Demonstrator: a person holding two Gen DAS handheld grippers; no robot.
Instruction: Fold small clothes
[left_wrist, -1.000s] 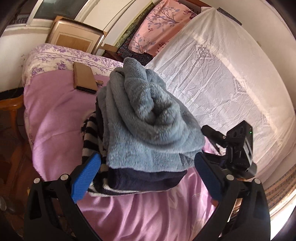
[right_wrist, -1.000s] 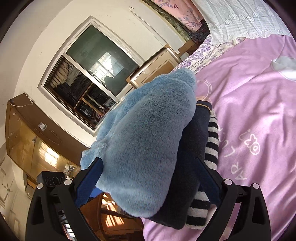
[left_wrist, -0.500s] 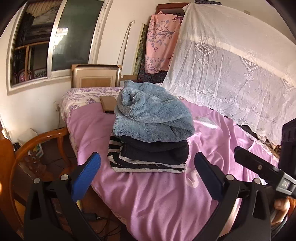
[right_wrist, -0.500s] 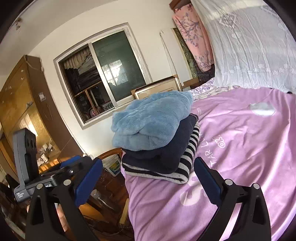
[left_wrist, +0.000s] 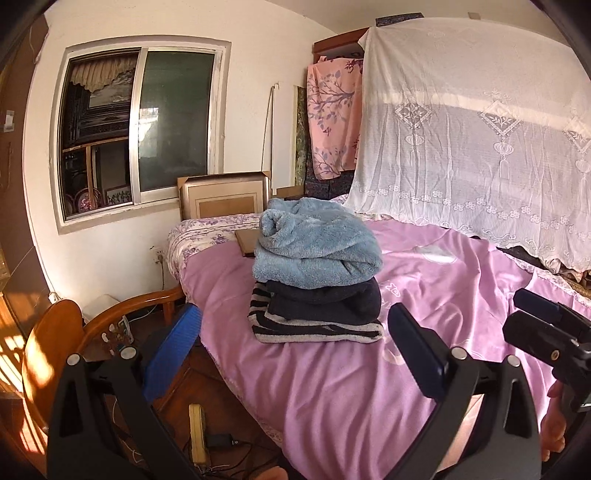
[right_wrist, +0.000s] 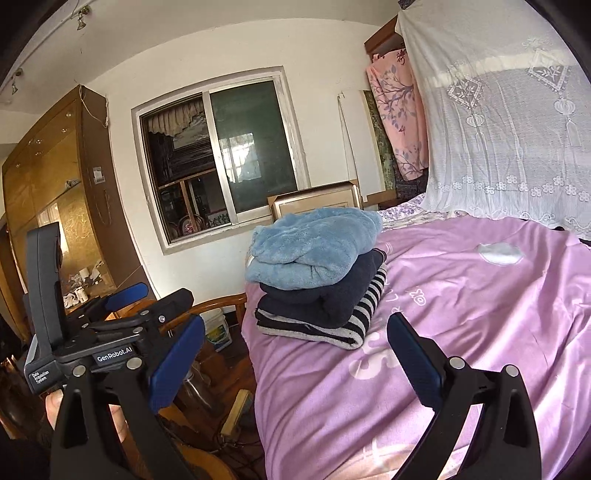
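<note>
Three folded garments sit stacked on the pink bedspread near the bed's left corner: a fluffy light-blue garment on top, a dark navy one under it, a black-and-white striped one at the bottom. The same stack shows in the right wrist view, with the blue garment, the navy one and the striped one. My left gripper is open, well back from the stack, holding nothing. My right gripper is also open and empty, short of the stack. The left gripper's body appears at the right wrist view's left.
A wooden chair stands left of the bed on the wood floor, with cables and a power strip below. A framed picture leans at the bed's far end under a window. White lace cloth drapes at the right.
Both grippers have pulled back from around the stack. One second ago their fingers flanked the clothes closely; now the stack rests on the bed at a distance.
</note>
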